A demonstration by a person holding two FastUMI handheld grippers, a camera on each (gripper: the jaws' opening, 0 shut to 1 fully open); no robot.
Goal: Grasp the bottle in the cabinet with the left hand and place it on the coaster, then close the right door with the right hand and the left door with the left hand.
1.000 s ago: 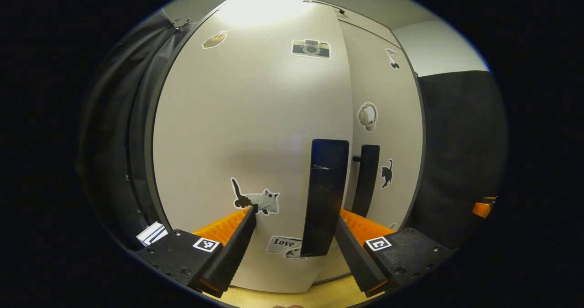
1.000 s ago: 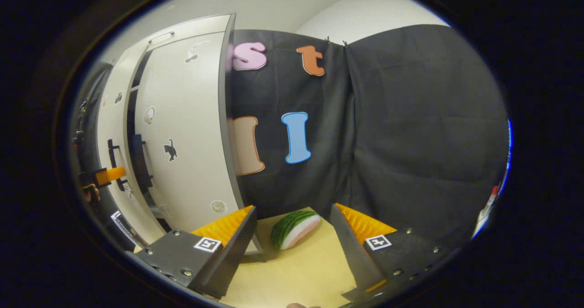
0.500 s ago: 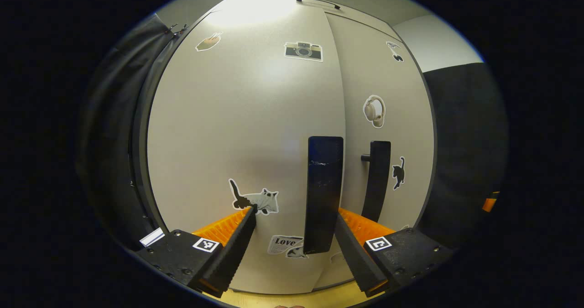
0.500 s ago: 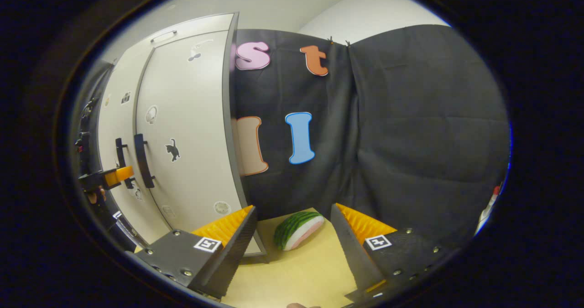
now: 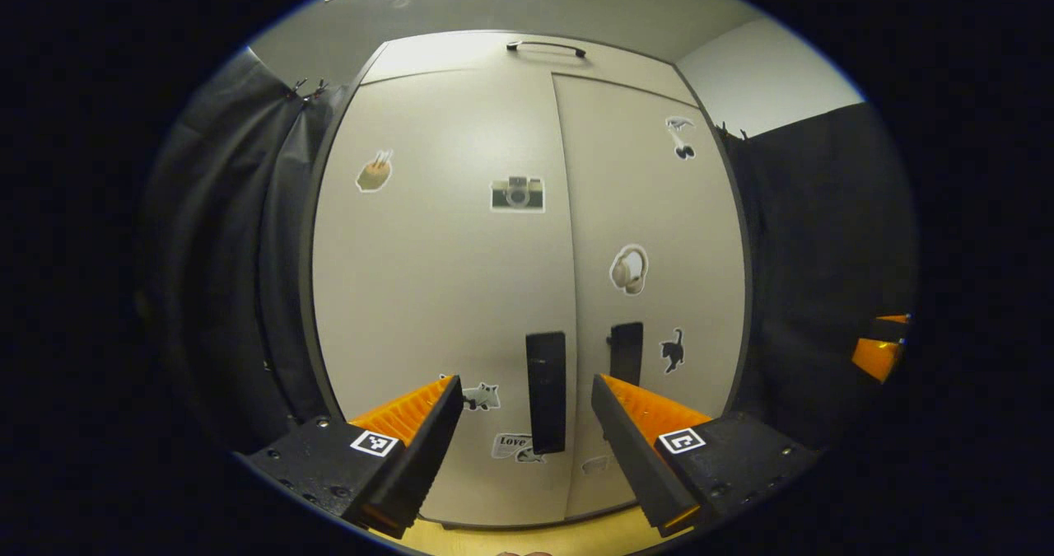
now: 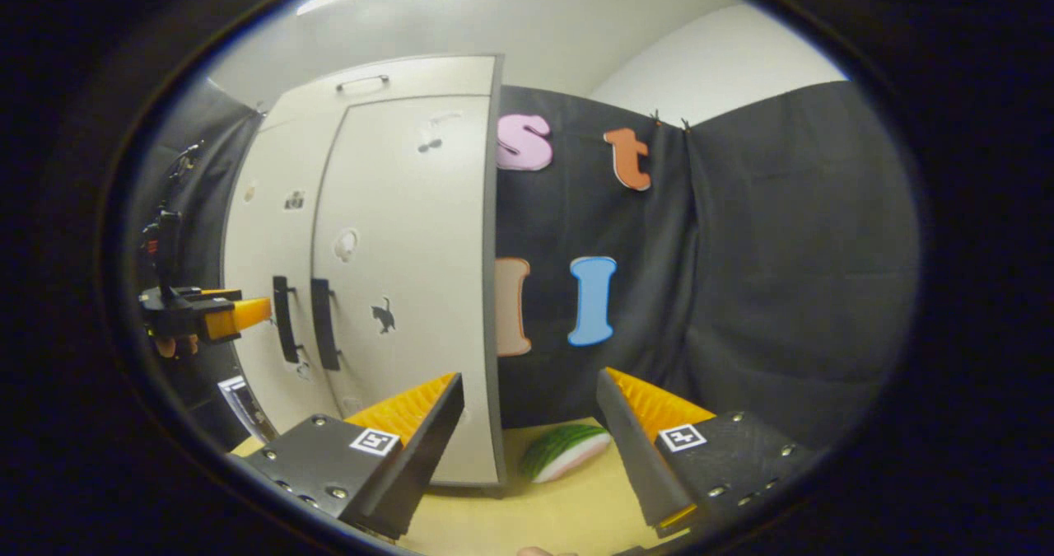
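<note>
With both cabinet doors shut, the closing step looks finished; both spread, empty tongs need only retreat.

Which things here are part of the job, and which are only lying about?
Part of the job:
- left door, shut
- right door, shut
- door handles
- left gripper, open
- right gripper, open

Only lying about:
- watermelon slice on the table
- stickers on the doors, such as the camera sticker
</note>
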